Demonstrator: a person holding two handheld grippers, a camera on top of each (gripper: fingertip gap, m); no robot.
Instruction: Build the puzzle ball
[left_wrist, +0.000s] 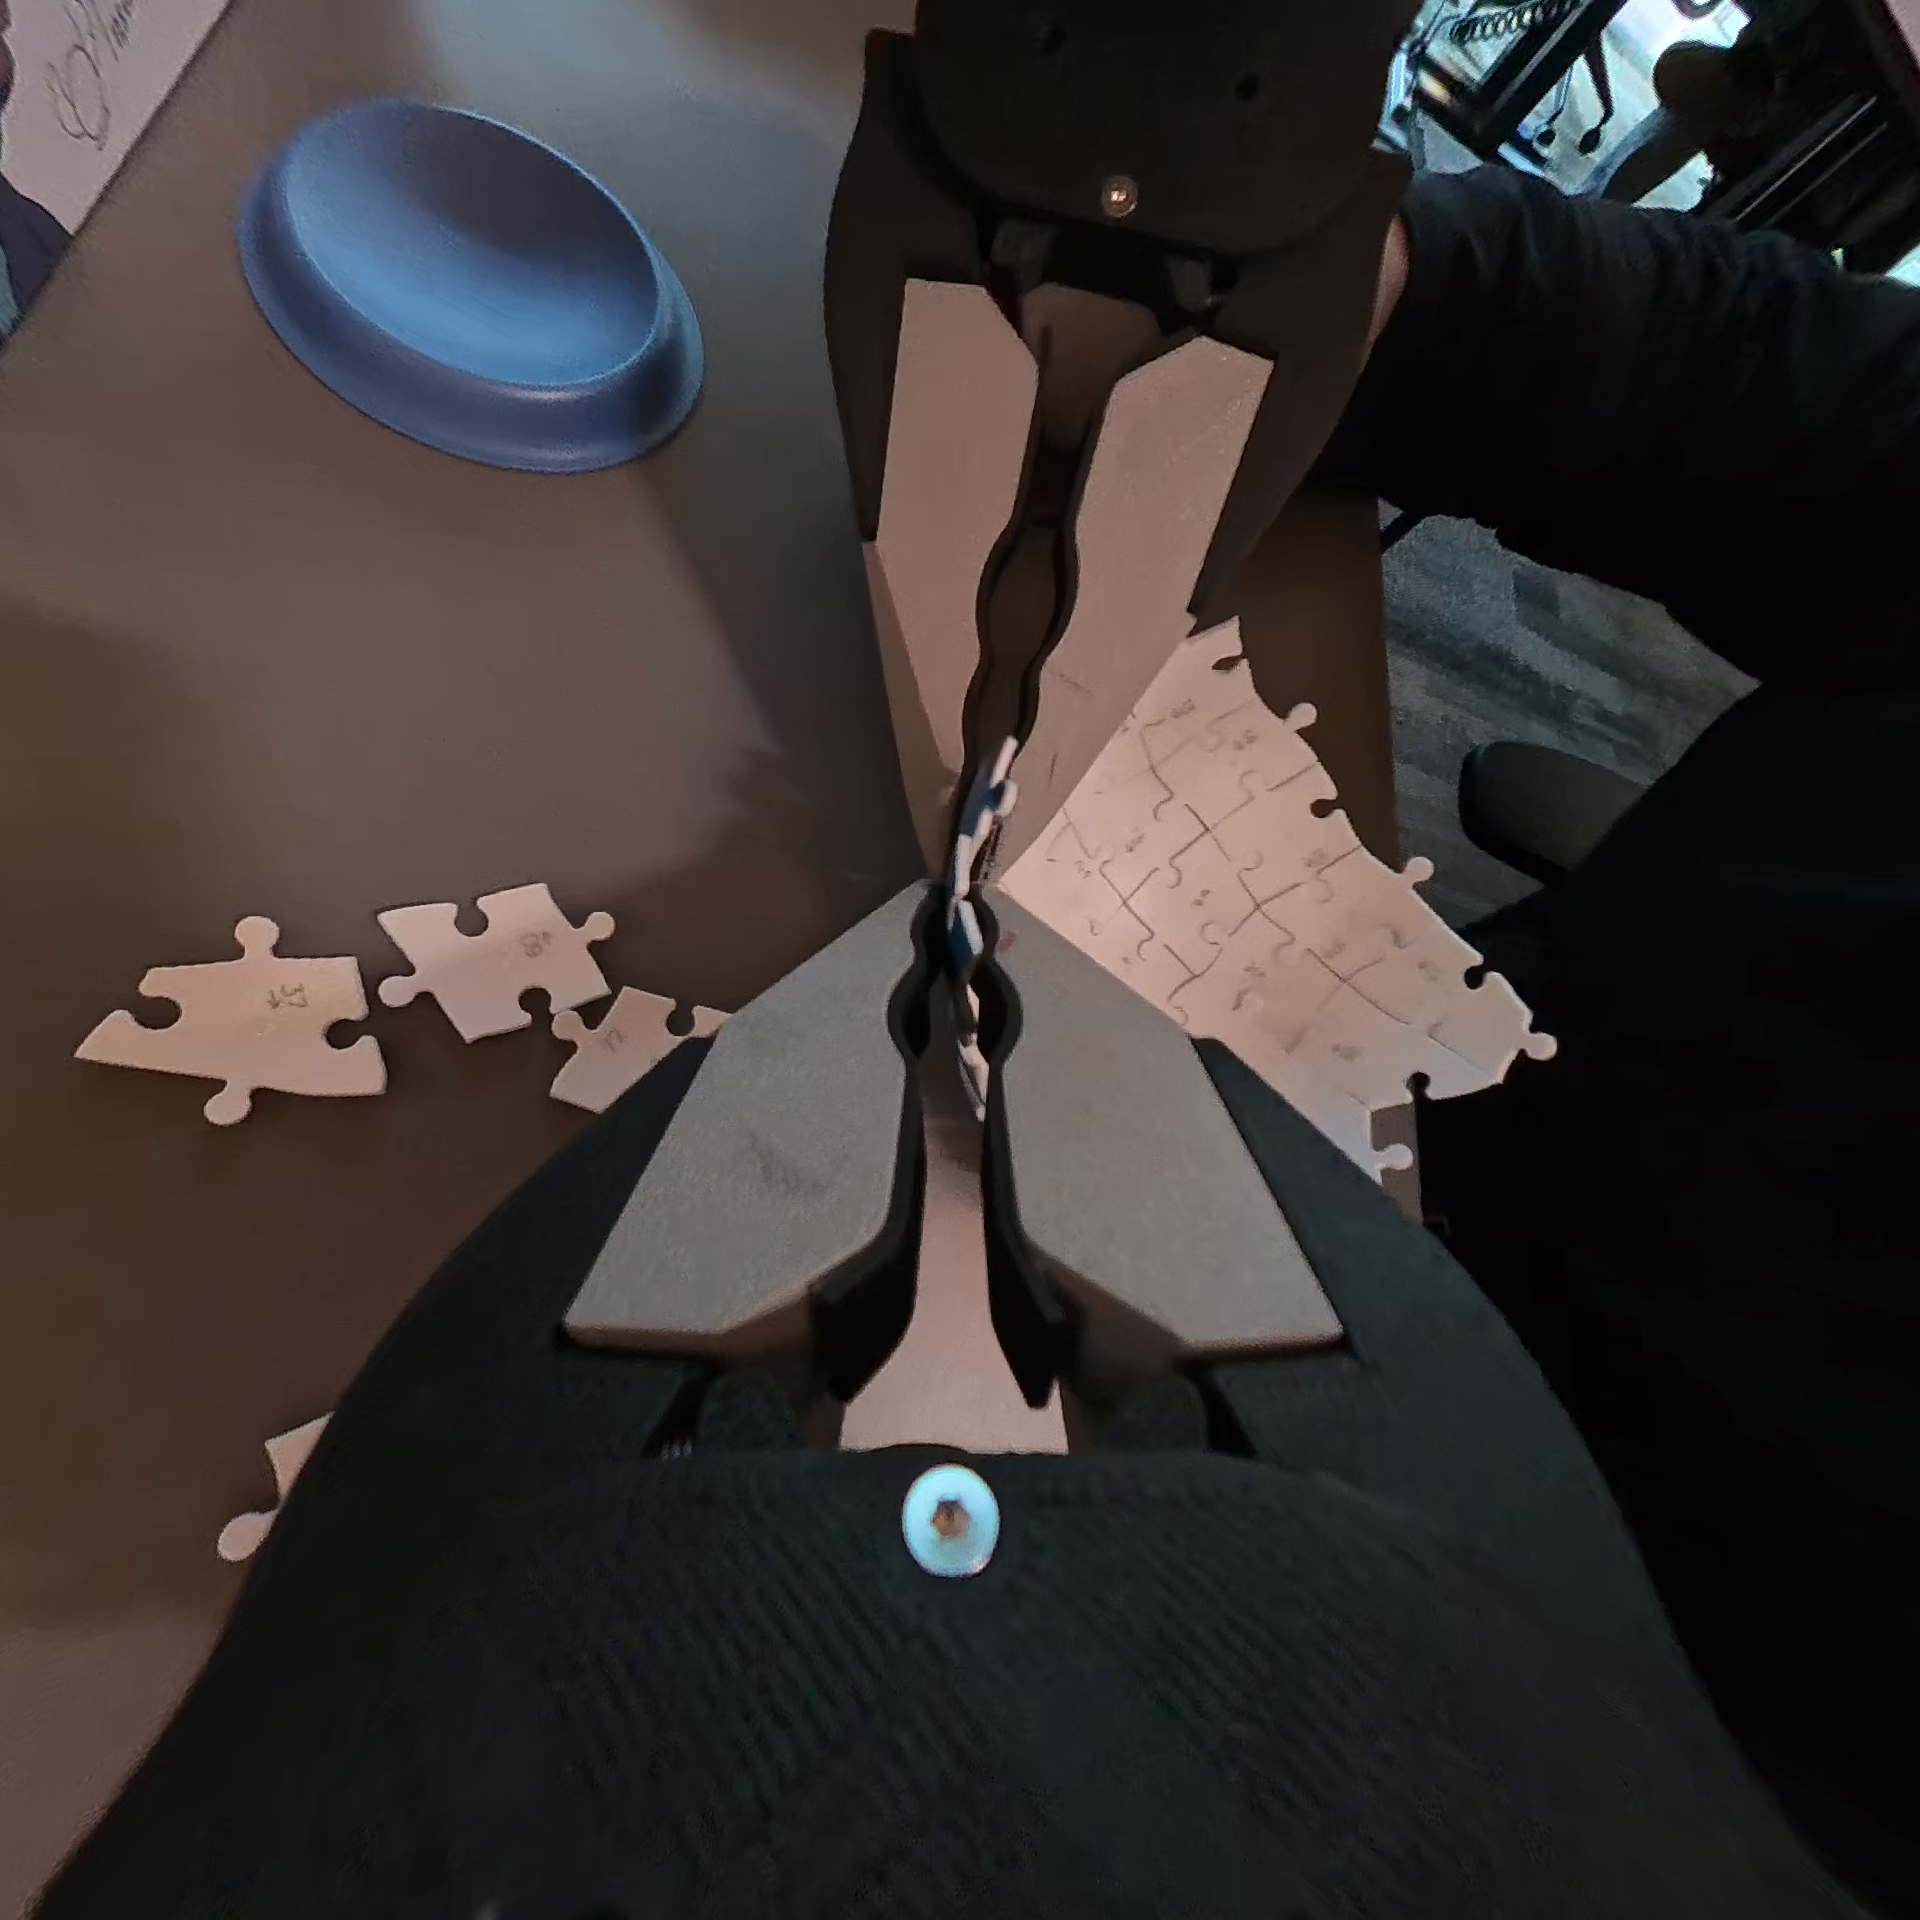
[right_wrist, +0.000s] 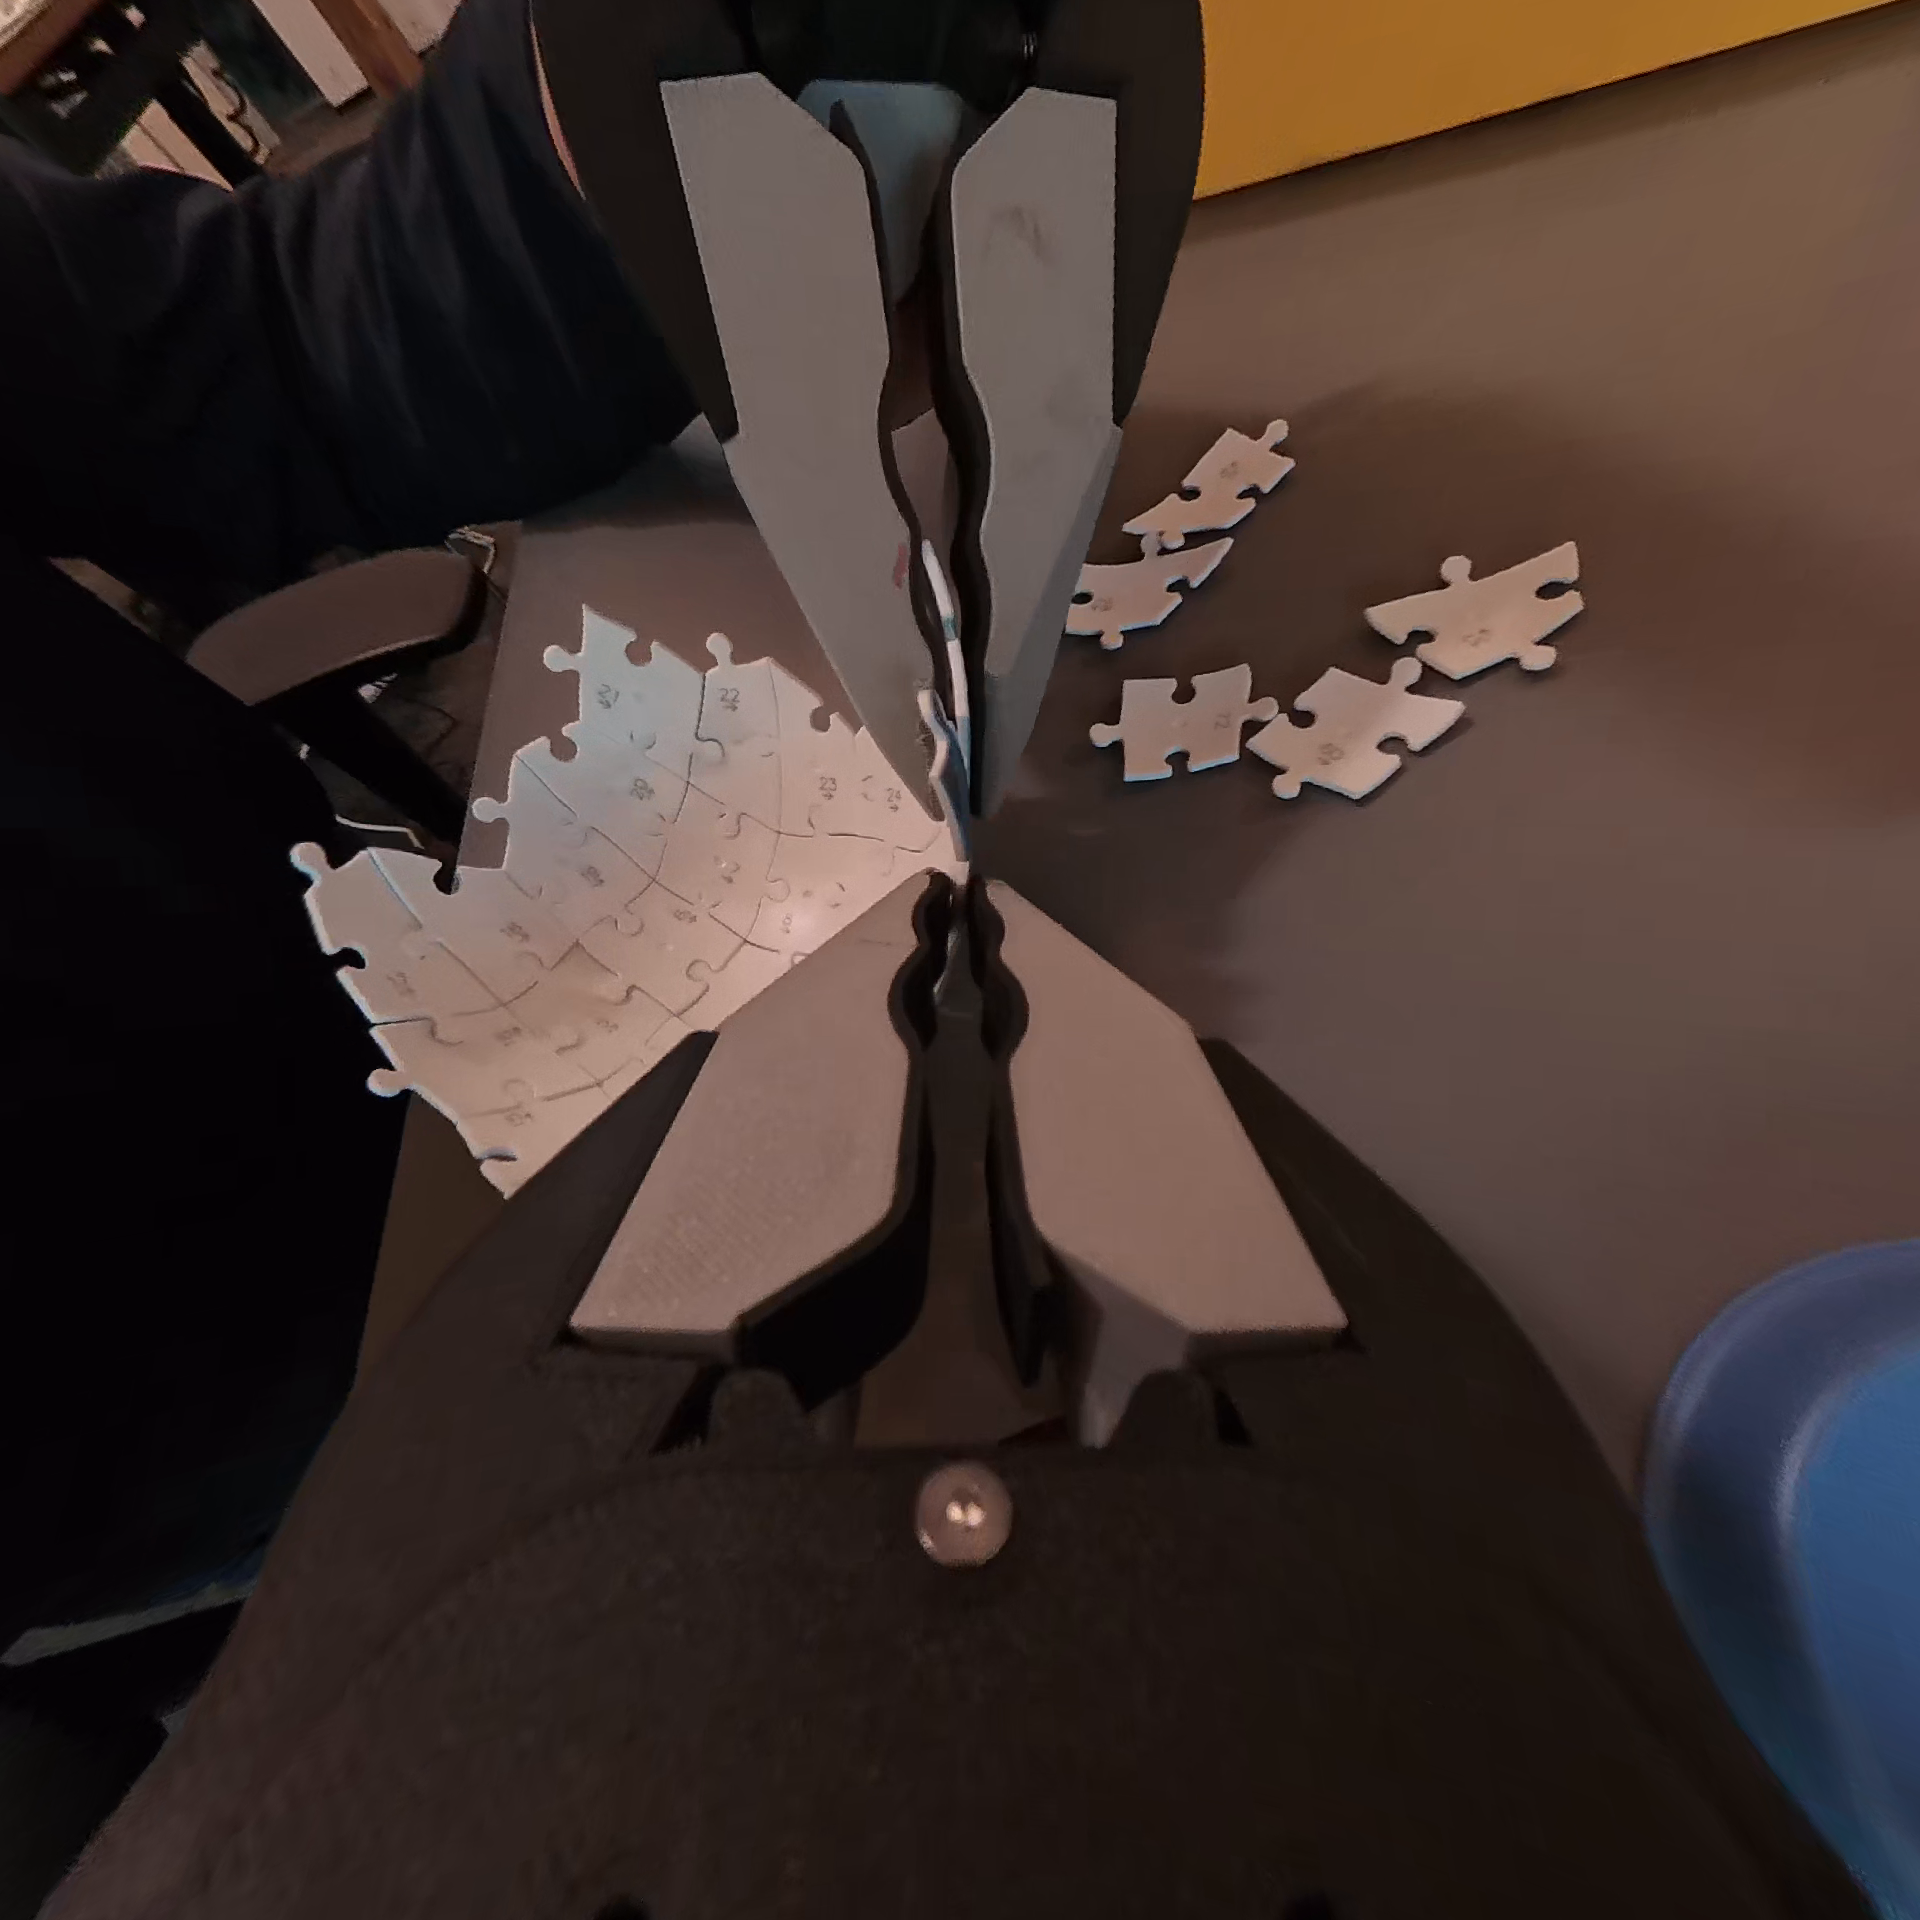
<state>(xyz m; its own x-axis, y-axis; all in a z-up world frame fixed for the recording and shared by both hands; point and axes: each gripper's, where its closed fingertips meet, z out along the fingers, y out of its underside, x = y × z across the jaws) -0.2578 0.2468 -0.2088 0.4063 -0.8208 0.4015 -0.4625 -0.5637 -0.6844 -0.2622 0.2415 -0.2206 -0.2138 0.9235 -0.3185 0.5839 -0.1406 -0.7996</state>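
Observation:
My left gripper (left_wrist: 961, 920) is shut on a puzzle piece (left_wrist: 968, 1039) seen edge-on, white with blue print. My right gripper (right_wrist: 956, 896) is shut on a thin piece (right_wrist: 956, 982), also edge-on. The two grippers meet tip to tip, and the right gripper (left_wrist: 982, 831) comes in from the top of the left wrist view with its piece (left_wrist: 995, 790). The left gripper (right_wrist: 951, 805) and its piece (right_wrist: 940, 665) show in the right wrist view. A curved assembled section of white pieces (left_wrist: 1268, 894) (right_wrist: 623, 894) lies just beside the tips. I cannot tell whether the held pieces are joined to it.
Loose white pieces (left_wrist: 249, 1023) (right_wrist: 1184, 717) lie back side up on the brown table (left_wrist: 416, 675). A blue bowl (left_wrist: 468, 281) (right_wrist: 1808, 1507) stands farther off. The assembled section reaches the table edge (left_wrist: 1387, 727). A person's dark sleeve (left_wrist: 1662, 416) and a chair (right_wrist: 343, 613) are beyond it. The tips of both grippers are at nearly the same place.

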